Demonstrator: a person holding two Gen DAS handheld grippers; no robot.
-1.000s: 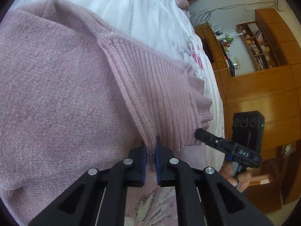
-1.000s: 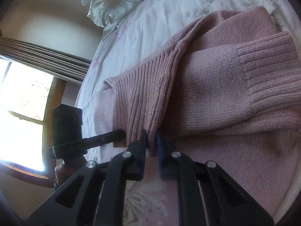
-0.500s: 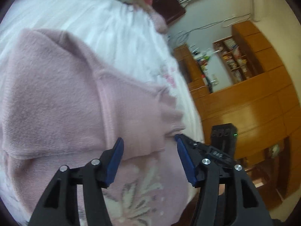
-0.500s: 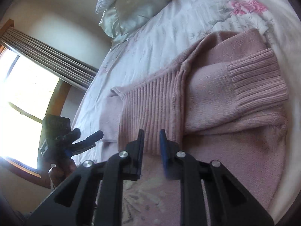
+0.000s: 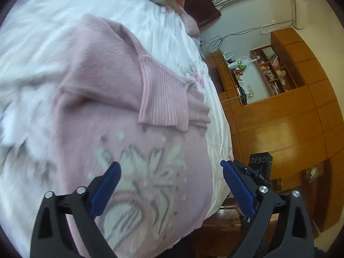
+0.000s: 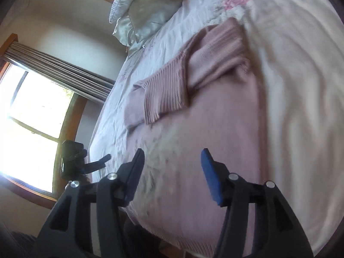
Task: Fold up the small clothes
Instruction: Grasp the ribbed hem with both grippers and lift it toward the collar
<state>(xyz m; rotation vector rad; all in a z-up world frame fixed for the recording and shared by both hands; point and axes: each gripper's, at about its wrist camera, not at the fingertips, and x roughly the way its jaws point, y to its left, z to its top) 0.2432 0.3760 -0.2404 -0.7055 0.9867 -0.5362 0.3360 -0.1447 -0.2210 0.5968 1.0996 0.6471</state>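
Note:
A pink knitted sweater (image 5: 103, 111) with a pale flower pattern lies flat on the white bed, reaching to the bed's near edge. Both sleeves are folded across its body, and their ribbed cuffs (image 5: 163, 103) overlap near the middle. My left gripper (image 5: 169, 167) hovers open above the flower pattern, holding nothing. In the right wrist view the same sweater (image 6: 215, 133) shows its folded ribbed cuffs (image 6: 165, 94) further off, and my right gripper (image 6: 172, 157) is open over the sweater's lower part. Each gripper appears at the edge of the other's view: right (image 5: 243, 169), left (image 6: 96, 164).
White floral bedding (image 6: 296, 68) spreads around the sweater, with pale pillows (image 6: 146, 10) at the head of the bed. Wooden cabinets and shelves (image 5: 279, 111) stand beyond one bed side. A bright window with grey curtains (image 6: 38, 118) is on the other side.
Both grippers let go of the ribbed sleeve cuffs, opened wide and pulled back toward the near edge of the bed. The cuffs now lie folded on the sweater's body.

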